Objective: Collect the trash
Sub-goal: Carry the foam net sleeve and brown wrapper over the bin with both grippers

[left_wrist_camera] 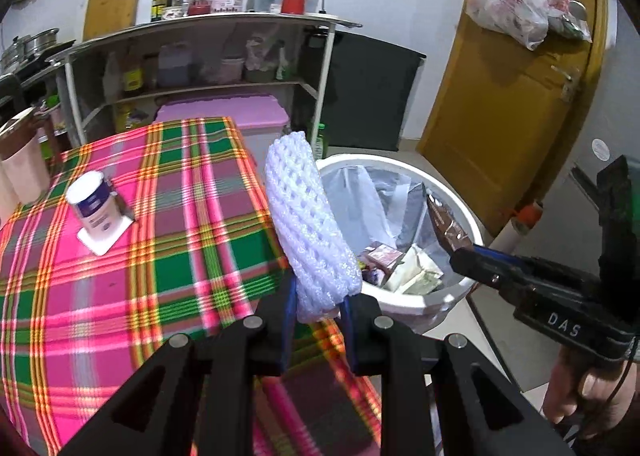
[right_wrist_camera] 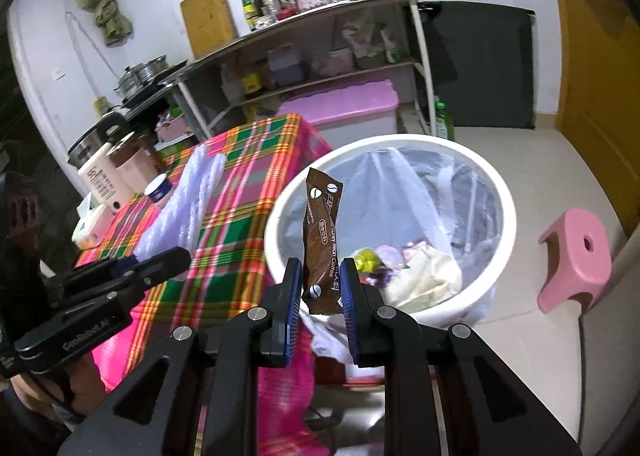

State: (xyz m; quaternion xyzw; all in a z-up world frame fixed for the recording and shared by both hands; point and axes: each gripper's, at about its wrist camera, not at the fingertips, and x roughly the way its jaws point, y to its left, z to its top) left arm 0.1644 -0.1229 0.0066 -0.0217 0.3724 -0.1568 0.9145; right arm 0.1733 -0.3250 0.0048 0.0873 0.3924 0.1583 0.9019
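**Bright Plaid Beside a White Bin**

The counter's cloth (left_wrist_camera: 120, 276) was a plaid of hot pink and green, crossed by thin yellow, orange and white lines. The foam net (left_wrist_camera: 308, 224) was white with a diamond mesh. The bin (right_wrist_camera: 508, 216) was white, lined with a clear bag. The coffee sachet (right_wrist_camera: 322, 240) was brown with white bean marks. The stool (right_wrist_camera: 576, 256) was pink, the door (left_wrist_camera: 512, 104) mustard yellow. Each tool (right_wrist_camera: 318, 304) was black with blue pads.
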